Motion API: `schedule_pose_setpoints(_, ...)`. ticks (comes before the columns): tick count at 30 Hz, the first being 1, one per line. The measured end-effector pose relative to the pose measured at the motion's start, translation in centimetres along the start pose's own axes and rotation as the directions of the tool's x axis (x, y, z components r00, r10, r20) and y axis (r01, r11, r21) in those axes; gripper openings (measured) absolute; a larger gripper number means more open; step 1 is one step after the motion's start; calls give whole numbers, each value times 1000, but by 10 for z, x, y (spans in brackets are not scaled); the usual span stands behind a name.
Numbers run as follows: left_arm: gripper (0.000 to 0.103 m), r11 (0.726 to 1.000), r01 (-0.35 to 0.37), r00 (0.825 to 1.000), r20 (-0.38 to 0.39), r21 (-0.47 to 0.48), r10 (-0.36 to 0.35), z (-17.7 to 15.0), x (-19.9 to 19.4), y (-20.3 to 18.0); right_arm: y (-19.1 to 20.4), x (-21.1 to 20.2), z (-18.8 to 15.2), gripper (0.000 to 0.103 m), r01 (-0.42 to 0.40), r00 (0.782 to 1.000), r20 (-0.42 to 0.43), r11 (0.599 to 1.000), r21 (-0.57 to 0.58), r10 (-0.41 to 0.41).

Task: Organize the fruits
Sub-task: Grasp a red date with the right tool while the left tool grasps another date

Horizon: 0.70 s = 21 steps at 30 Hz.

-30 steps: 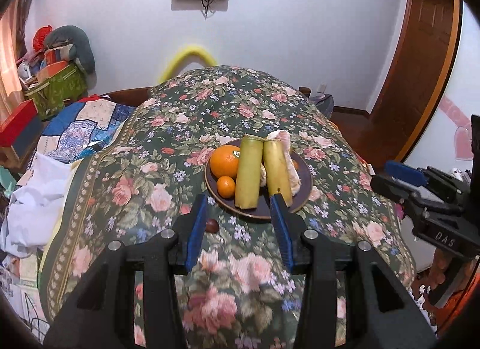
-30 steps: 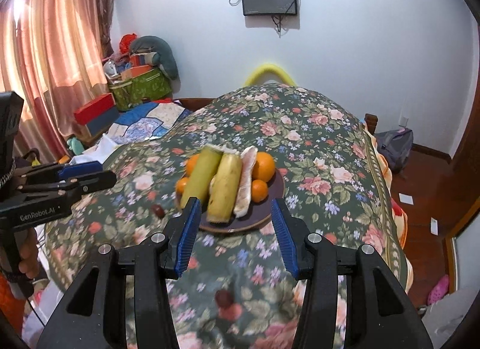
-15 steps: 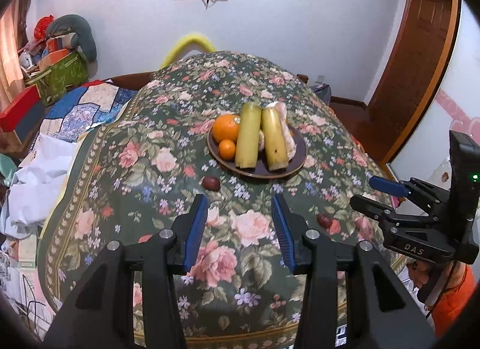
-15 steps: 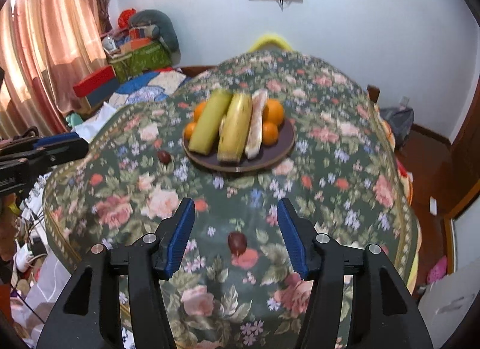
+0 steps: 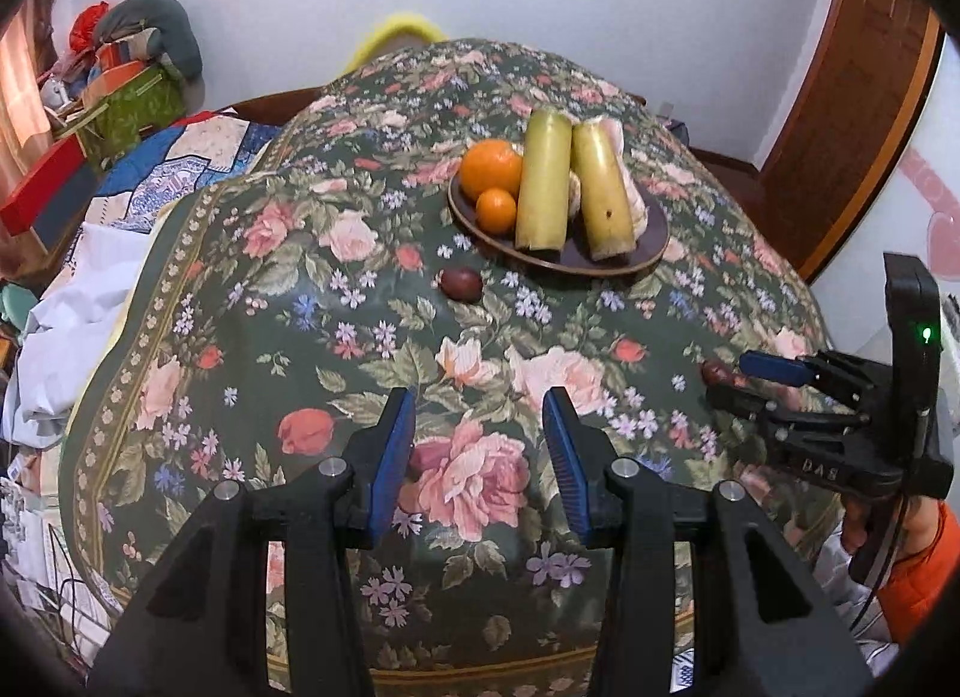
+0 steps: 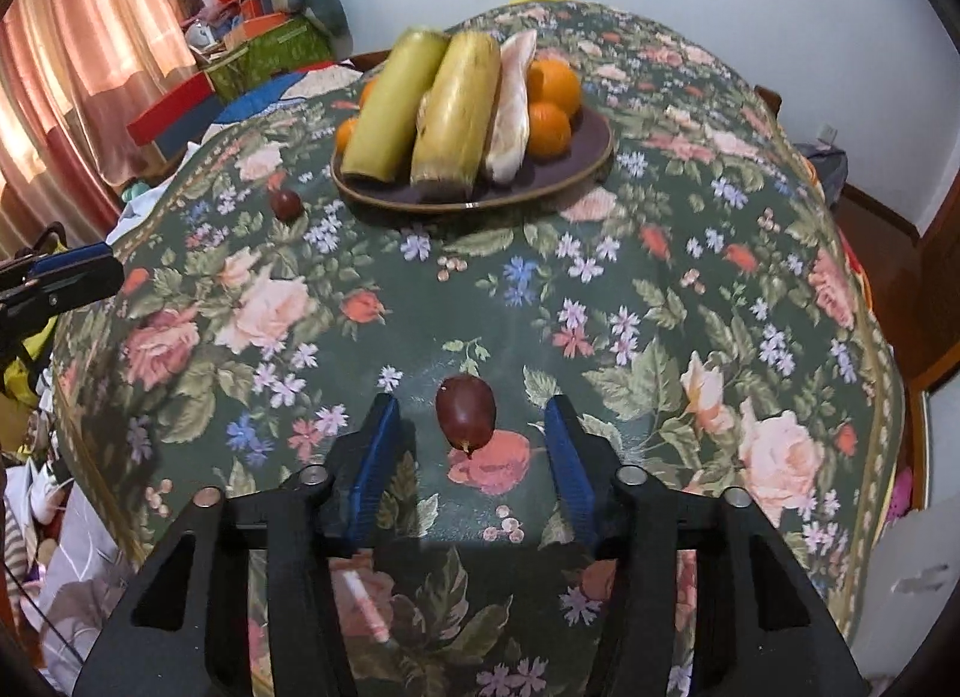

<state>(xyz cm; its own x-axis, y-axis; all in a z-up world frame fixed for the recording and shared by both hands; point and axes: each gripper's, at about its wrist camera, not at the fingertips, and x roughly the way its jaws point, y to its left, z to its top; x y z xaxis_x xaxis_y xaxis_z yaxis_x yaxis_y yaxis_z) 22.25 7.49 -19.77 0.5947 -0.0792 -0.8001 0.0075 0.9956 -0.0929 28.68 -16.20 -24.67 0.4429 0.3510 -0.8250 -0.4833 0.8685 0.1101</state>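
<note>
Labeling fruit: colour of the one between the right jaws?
Dark reddish-brown fruit; clearest in right wrist view.

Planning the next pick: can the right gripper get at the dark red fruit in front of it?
Probably yes: the right gripper is open, the dark red fruit lies between its fingers, with nothing between.

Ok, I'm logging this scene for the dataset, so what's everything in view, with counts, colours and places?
plate: one, dark brown, far middle of the tablecloth.
oranges: at least four, orange, on the plate, both sides of the stalks.
cane stalks: two, yellow-green, lying across the plate.
peeled piece: one, pale, beside the stalks.
dark red fruits: two, one between the right tongs' fingers, one near the plate.
tablecloth: one, dark green floral.
boxes: red and green, far left.
left tongs: open, empty.
right tongs: open, around the near fruit.
</note>
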Motion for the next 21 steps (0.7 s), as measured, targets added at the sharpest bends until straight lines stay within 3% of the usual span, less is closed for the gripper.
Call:
schedule_pose_setpoints(7, 44, 1000, -8, 1000, -29, 2, 8, -4, 21, 4, -1, 1, -1, 16, -25, 1000, 7, 1000, -11, 25)
schedule_pose_setpoints(21, 44, 1000, -1, 999, -39, 22, 2, 30, 64, 4, -6, -17, 25, 14, -73, 992, 104, 997, 0, 73)
